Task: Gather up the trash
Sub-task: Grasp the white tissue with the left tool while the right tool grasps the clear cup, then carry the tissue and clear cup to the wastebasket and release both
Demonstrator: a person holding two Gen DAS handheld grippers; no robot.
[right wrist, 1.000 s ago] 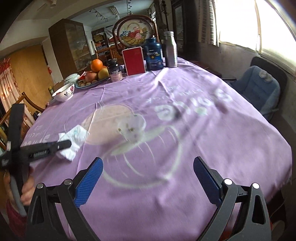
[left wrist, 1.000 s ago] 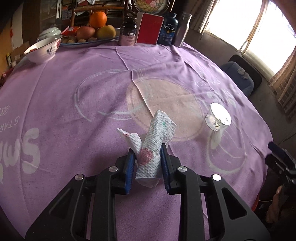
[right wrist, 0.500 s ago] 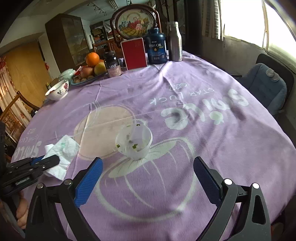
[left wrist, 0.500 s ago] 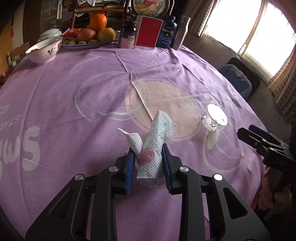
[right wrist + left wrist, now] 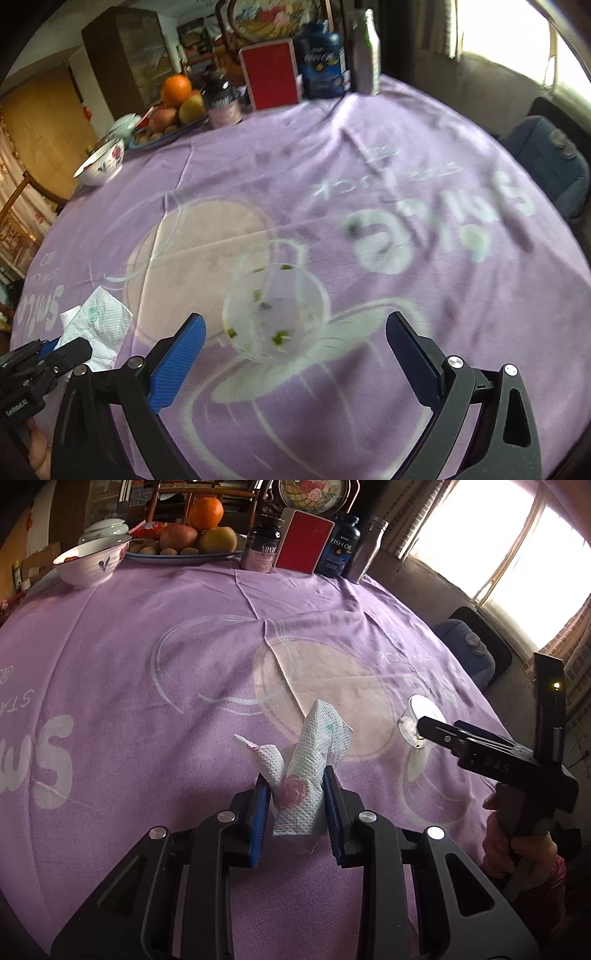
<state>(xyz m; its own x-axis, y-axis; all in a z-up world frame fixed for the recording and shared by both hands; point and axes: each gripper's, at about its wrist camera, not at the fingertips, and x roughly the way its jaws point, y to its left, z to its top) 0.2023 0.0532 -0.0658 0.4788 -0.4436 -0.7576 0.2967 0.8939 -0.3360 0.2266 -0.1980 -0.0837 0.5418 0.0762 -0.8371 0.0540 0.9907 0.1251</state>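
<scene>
A crumpled white paper napkin (image 5: 306, 771) with a pink rose print sits between the blue pads of my left gripper (image 5: 295, 805), which is shut on it just above the purple tablecloth (image 5: 147, 701). The same napkin (image 5: 99, 325) shows at the left of the right wrist view. A small clear plastic cup (image 5: 275, 314) with green food bits inside lies on the cloth in front of my right gripper (image 5: 295, 347), whose jaws stand wide open on either side of it without touching. In the left wrist view that cup (image 5: 419, 723) is partly hidden behind the right gripper's fingers (image 5: 443, 734).
At the far edge stand a fruit plate (image 5: 184, 555), a white bowl (image 5: 92, 563), a dark jar (image 5: 262, 548), a red box (image 5: 304, 542), a fish oil bottle (image 5: 341, 550) and a metal bottle (image 5: 367, 548). A blue cushioned chair (image 5: 550, 162) stands beyond the table's right side.
My right gripper has moved in toward the plastic cup, which now lies between its open jaws. The left gripper has kept its hold on the napkin and barely shifted.
</scene>
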